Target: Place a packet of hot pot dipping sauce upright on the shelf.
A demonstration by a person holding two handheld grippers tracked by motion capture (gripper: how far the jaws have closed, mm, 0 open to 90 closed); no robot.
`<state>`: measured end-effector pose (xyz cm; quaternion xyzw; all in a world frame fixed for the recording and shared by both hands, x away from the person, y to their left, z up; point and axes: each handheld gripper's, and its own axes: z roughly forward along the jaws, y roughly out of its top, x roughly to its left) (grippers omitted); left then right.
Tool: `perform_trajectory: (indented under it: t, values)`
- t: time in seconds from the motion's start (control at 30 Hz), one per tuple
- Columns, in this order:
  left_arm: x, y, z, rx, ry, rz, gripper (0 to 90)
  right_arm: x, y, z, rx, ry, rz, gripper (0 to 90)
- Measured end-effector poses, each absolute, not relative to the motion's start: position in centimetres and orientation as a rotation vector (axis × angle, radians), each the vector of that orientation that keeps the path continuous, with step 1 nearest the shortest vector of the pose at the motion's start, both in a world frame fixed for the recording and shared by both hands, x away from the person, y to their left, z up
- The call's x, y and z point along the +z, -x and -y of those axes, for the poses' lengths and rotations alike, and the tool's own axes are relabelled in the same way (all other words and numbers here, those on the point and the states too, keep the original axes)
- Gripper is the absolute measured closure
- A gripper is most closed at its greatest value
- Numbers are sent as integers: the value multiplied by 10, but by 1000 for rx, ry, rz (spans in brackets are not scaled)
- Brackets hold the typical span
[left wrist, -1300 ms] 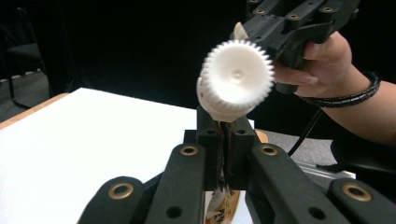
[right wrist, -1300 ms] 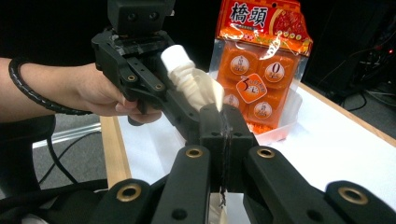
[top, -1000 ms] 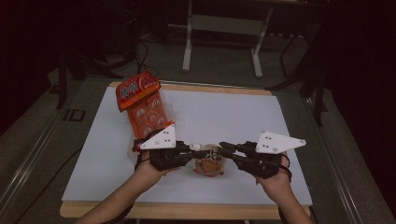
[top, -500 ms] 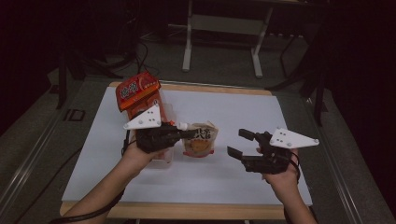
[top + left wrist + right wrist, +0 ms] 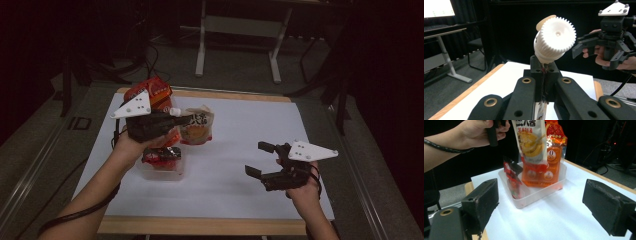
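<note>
My left gripper [image 5: 176, 118] is shut on the neck of a spouted food pouch [image 5: 198, 126], just under its white ribbed cap [image 5: 555, 37], and holds it in the air above the table's left half. In the left gripper view the jaws [image 5: 544, 72] meet below the cap. The pouch [image 5: 531, 142] hangs in front of a clear plastic tub [image 5: 537, 192]. My right gripper [image 5: 257, 158] hovers near the front right; its jaws have just been opening and nothing is between the pads [image 5: 482, 200].
The tub [image 5: 161, 172] holds a red packet [image 5: 160, 156] and a tall orange snack bag [image 5: 545, 167]. A white sheet [image 5: 250, 130] covers the wooden-edged table. Desk legs and cables stand on the dark floor beyond.
My right gripper has let go of the pouch, opened and drawn back to the right. The left gripper has carried the pouch up and away, toward the far left.
</note>
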<state>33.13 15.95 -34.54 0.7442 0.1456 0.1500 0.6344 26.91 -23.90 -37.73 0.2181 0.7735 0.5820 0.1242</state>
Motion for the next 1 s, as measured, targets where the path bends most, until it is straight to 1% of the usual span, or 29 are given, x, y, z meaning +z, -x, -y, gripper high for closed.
perform_trajectory:
  t: [0.37,0.6,1.0]
  values:
    - [-367,-349,-191,332,-1710,-386,891,-386,-271,241,1682,-661,-2279,137]
    - [-382,-352,-206,340,-1724,-409,891,-393,-273,242,1683,-684,-2293,138]
    - [-402,-350,-225,270,-1764,-431,891,-397,-275,240,1687,-679,-2320,139]
